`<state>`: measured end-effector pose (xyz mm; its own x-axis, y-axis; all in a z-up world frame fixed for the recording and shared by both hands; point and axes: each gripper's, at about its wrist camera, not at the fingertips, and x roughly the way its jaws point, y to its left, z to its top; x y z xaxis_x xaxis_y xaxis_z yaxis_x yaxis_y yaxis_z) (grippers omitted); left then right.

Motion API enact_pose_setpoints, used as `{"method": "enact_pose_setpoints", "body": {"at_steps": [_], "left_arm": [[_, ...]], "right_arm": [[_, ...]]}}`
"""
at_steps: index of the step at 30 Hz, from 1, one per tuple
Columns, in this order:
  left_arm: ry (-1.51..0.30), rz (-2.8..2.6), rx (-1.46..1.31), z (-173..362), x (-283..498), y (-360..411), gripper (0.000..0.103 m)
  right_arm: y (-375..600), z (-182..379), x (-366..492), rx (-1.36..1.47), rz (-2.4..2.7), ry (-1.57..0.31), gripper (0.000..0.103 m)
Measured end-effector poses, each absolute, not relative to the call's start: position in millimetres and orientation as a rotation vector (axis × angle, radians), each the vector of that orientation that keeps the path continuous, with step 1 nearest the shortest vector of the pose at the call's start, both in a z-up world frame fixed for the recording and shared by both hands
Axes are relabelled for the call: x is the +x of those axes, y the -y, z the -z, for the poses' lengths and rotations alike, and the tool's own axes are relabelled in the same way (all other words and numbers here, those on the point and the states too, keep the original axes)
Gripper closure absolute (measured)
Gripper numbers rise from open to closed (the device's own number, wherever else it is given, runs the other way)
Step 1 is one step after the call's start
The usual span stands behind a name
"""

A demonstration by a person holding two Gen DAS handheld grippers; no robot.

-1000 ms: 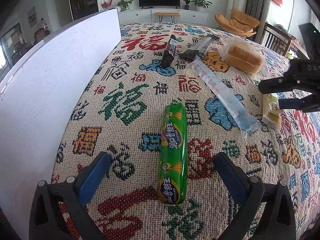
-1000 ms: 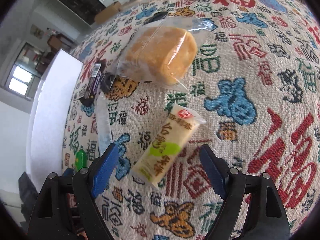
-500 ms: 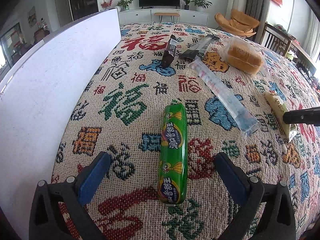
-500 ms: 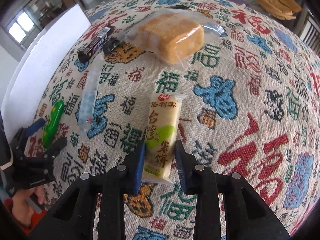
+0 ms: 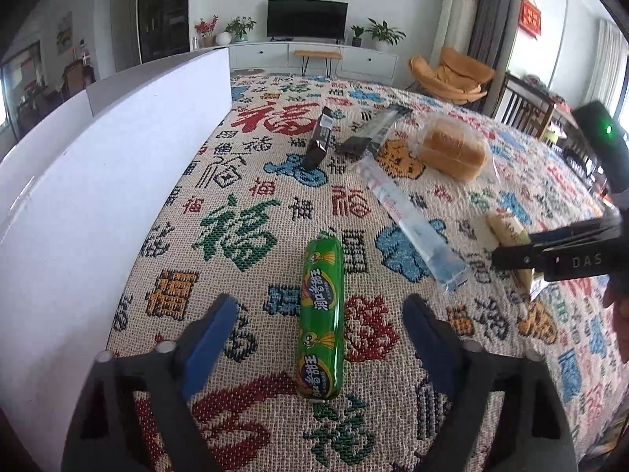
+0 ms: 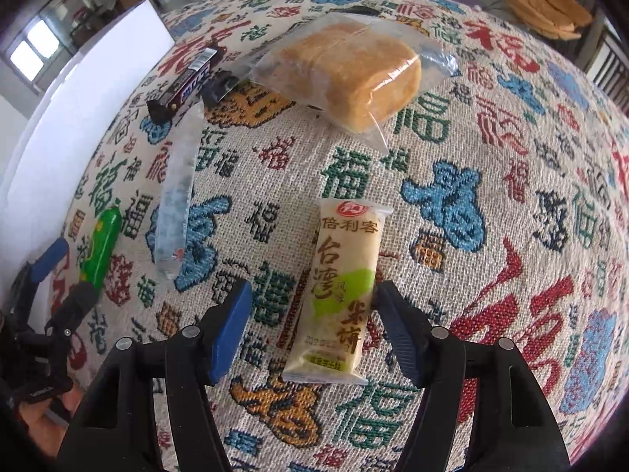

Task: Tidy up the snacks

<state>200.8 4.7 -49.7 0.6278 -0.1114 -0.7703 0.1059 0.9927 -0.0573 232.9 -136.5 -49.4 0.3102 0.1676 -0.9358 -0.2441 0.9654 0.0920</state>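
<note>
A green sausage stick lies on the patterned cloth between the jaws of my open left gripper; neither pad touches it. It also shows in the right wrist view. A yellow-green rice cracker pack lies flat between the jaws of my open right gripper, with a gap on each side. In the left wrist view the pack is partly hidden behind the right gripper. A bagged bread loaf, a long clear packet and a dark chocolate bar lie further back.
A white board stands upright along the left edge of the table. A dark flat packet lies beside the chocolate bar. The patterned cloth covers the whole table. Chairs stand beyond the far right edge.
The right gripper was closed on the rice cracker pack half a second ago; its jaws have now opened and the pack lies free between them. The left gripper has not moved.
</note>
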Motion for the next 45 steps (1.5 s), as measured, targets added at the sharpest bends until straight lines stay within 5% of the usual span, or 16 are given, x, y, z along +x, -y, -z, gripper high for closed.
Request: {"method": "enact_pose_setpoints", "body": {"at_steps": [1,2,8,14,23,25,26,27,29,35,45], "left_arm": [[-0.91,0.126,0.014,55,203,-2,0.066],[-0.903,0.116,0.033,55,203,0,0.08],[-0.832,0.171,-0.14,34,187,-26,0.081],[-0.765,0.209,-0.36,-8,157,-66,0.081],[-0.651,-0.052,-0.33,-107,136,-200,0.08],[-0.664,-0.165,-0.29,-113,138,-228,0.063],[-0.668,-0.213,-0.276,-114,138,-240,0.03],[-0.659,-0.256,-0.263,-116,135,-249,0.005],[-0.619,-0.312,-0.228,-119,122,-259,0.001],[-0.6,-0.254,-0.268,-112,108,-239,0.001],[-0.85,0.171,-0.157,-37,142,-53,0.001]], "right_arm": [[134,49,230,-0.106,-0.266,-1.209,0.041],[133,48,228,-0.126,-0.256,-1.192,0.072],[181,28,215,0.231,-0.385,-1.158,0.073],[168,15,212,0.197,-0.411,-1.211,0.073],[-40,-124,219,0.084,-0.815,-0.961,0.073],[-86,-141,219,0.06,-0.866,-0.915,0.071],[-103,-144,219,0.052,-0.876,-0.899,0.066],[-117,-148,220,0.047,-0.877,-0.882,0.05],[-124,-157,219,0.048,-0.855,-0.84,0.04],[-66,-154,213,0.0,-0.767,-0.719,0.032],[145,10,195,-0.216,-0.315,-0.882,0.031]]}}
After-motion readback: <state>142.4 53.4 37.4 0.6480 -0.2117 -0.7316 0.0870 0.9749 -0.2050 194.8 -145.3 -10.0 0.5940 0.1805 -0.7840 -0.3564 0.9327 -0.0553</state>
